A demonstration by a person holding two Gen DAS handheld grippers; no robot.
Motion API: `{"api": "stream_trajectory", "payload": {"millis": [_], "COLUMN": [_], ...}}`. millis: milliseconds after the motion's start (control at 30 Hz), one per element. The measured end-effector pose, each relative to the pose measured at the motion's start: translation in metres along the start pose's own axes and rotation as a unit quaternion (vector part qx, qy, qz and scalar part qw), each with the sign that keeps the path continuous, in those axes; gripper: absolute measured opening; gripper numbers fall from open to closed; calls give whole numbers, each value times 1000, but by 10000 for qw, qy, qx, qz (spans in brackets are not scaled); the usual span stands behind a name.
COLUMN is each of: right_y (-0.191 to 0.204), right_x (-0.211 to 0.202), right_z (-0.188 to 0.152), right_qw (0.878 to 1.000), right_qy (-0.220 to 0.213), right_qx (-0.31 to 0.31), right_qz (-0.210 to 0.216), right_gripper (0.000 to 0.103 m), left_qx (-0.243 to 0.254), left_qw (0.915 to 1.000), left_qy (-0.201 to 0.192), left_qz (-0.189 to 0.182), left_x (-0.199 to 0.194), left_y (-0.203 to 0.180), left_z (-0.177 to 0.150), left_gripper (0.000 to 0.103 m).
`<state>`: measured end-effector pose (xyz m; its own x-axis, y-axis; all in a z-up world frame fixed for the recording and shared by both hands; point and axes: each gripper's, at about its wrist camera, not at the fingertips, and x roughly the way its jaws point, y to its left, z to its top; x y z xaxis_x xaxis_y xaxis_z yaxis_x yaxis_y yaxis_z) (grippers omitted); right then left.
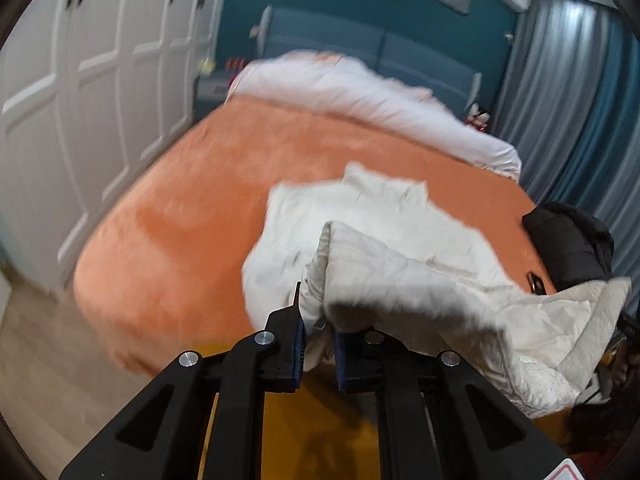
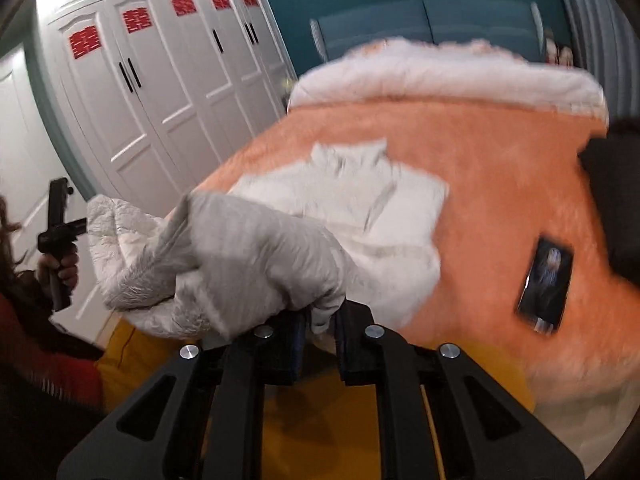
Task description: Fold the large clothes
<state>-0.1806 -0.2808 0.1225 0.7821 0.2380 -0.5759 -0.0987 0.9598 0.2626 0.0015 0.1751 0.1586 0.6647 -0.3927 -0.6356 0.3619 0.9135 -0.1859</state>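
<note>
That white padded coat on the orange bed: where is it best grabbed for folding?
By its near hem, one corner per claw, coming from the bed's foot. The white coat lies collar-away, and the left claw and right claw already pinch that edge.

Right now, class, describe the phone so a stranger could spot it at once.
Find the big orange bed. Right of the white padded jacket lies the phone, flat on the cover. It is the only small, dark, glossy rectangle there; the black garment beside it is soft and bulky.
</note>
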Motion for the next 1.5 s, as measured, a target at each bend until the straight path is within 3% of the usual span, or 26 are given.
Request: {"api": "stream_trajectory", "payload": {"millis": [133,233,367,433,467,533,567,600,633,667,700,767,833,967,1000,1033,1100,1133,1167,1233,1367,1500], "right_y": [-33,-74,-124,-147,-155,-170,-173,-173,-171,-167,-161,-151,-144,-147,-150,-150,-155,-154,-153,-141,-113,-109], "right_x": [10,43,120,172,194,231,234,232,227,218,206,191,188,200,207,211,221,219,215,191,153,128], "right_z": [53,87,112,115,114,111,110,107,105,100,93,74,49,2,-6,-8,0,5,12,27,31,-14], "right_qw": [9970,9904,9794,9733,9709,9604,9570,9547,9549,9566,9586,9627,9638,9522,9462,9427,9403,9395,9389,9459,9657,9654], "right_qy": [-714,-1037,-1022,-752,-569,-256,-258,-328,-369,-406,-446,-328,59,651,717,711,598,559,481,220,380,1036], "right_qx": [231,907,1728,2126,2244,2545,2668,2803,2821,2746,2636,2455,2394,2799,3017,3132,3274,3307,3346,3218,2539,2319], "right_qz": [-172,-127,-225,-426,-619,-1101,-1114,-944,-853,-881,-975,-1092,-1170,-1035,-925,-902,-713,-701,-646,-347,-384,-588], "right_gripper": [11,11,11,14,15,15,16,25,36,59,67,68,69,76,75,73,36,27,14,9,8,11], "left_qx": [23,-145,-344,-497,-633,-999,-1140,-1305,-1431,-1600,-1680,-1684,-1697,-2187,-2294,-2344,-2230,-2076,-1986,-1666,-1320,-1258], "left_qw": [9990,9983,9974,9949,9932,9879,9849,9835,9835,9823,9813,9810,9795,9675,9644,9625,9654,9693,9714,9790,9827,9747], "left_qy": [-443,-544,-183,81,167,381,452,472,460,444,394,387,733,1234,1301,1348,1327,1308,1294,1173,1303,1848], "left_qz": [-6,156,612,880,963,1122,1222,1159,1012,867,851,884,805,310,209,205,247,150,121,68,-39,-36], "left_x": [19,62,161,214,232,270,278,278,273,263,255,240,238,248,252,254,254,247,242,215,162,128], "left_y": [-4,6,13,24,30,49,56,67,76,86,91,96,102,106,104,100,90,82,79,71,60,55], "left_z": [53,94,129,133,133,129,127,123,117,108,98,74,46,2,-2,-5,-3,1,4,12,2,-49], "left_gripper": [9,10,15,25,31,32,32,32,44,68,75,76,76,76,76,68,45,21,9,3,1,3]}}
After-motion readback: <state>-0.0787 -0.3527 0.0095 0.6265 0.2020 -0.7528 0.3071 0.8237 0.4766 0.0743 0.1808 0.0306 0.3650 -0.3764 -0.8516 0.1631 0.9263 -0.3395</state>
